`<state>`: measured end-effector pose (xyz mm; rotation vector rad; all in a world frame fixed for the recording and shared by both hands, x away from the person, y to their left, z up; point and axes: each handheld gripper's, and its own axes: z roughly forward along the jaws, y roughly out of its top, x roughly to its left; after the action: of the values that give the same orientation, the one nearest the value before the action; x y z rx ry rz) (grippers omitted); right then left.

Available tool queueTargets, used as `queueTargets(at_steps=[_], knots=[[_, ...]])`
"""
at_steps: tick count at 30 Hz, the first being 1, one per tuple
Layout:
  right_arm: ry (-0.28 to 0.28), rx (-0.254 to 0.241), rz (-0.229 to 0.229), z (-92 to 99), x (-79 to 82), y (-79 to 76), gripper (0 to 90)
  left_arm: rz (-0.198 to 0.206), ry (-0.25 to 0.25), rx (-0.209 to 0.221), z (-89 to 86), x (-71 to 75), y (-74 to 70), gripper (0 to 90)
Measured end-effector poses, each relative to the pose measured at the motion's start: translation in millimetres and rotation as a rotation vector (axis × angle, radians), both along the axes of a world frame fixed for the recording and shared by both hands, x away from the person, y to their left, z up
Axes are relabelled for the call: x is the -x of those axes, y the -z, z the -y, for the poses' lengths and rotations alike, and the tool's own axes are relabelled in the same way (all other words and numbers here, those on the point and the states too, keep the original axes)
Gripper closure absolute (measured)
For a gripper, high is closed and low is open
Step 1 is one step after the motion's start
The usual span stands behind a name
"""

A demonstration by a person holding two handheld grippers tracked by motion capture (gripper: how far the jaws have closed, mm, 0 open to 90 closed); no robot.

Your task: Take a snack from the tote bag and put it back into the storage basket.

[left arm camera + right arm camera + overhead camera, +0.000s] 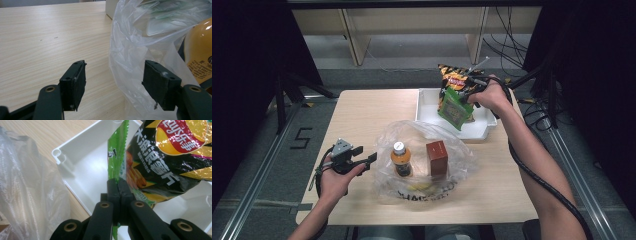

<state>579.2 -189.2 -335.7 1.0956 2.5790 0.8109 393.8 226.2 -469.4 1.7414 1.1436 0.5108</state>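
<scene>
My right gripper (464,96) is shut on the top edge of a green snack packet (452,112), which hangs tilted over the white tray (429,107). In the right gripper view the jaws (117,183) pinch the green packet's (117,152) serrated edge. A black and yellow chips bag (172,157) is right beside it, over the tray (82,152). My left gripper (362,159) stands open at the left edge of a clear plastic bag (424,150). In the left gripper view the bag's film (130,50) lies between the apart pads (75,82), not pinched.
Inside the plastic bag stand an orange-drink bottle (401,159) and a brown box (437,158). The chips bag (453,76) stands at the tray's far side. Bare wooden tabletop (362,115) stretches left of the tray. Cables trail off the table's right side.
</scene>
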Motion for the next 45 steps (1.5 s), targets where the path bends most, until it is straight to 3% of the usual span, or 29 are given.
queueTargets(at_steps=[8,16,18,19,22,24,29,31,37,40,45], knots=[[0.018,0.028,-0.008,-0.2,-4.3,9.5,90.0,-0.003,-0.001,0.001,0.8,0.2,0.3,34.4],[0.001,0.051,-0.014,-2.8,-9.0,16.1,90.0,-0.002,0.005,-0.003,0.7,0.3,1.5,34.3],[-0.02,0.053,0.006,-2.8,-11.4,17.3,90.0,-0.002,0.004,-0.002,0.6,0.4,1.6,34.3],[0.009,0.051,-0.02,-4.1,-9.8,16.7,90.0,-0.003,0.004,0.0,0.7,0.4,1.7,34.3],[-0.017,0.062,0.017,-3.5,-13.6,17.8,90.0,-0.002,0.005,-0.004,0.7,0.2,1.8,34.3],[0.002,0.064,0.007,-4.6,-13.6,18.1,90.0,-0.007,0.0,-0.002,1.3,0.6,1.9,34.3],[-0.011,0.088,0.044,-7.9,-16.6,24.2,83.4,-0.009,0.004,-0.006,1.0,0.8,2.3,34.3],[0.005,0.086,0.031,-10.0,-15.8,26.0,81.6,-0.009,0.006,-0.005,1.2,0.8,2.3,34.3],[0.026,0.13,0.082,-10.3,-16.2,22.4,73.4,-0.013,0.002,0.002,2.1,0.8,2.5,34.4],[0.035,0.127,0.116,-10.8,-15.5,21.3,66.6,-0.01,0.008,-0.005,1.6,0.6,2.5,34.3],[0.095,0.111,0.15,-10.8,-13.4,20.1,58.1,-0.01,0.007,-0.006,1.4,0.9,2.2,34.3]])
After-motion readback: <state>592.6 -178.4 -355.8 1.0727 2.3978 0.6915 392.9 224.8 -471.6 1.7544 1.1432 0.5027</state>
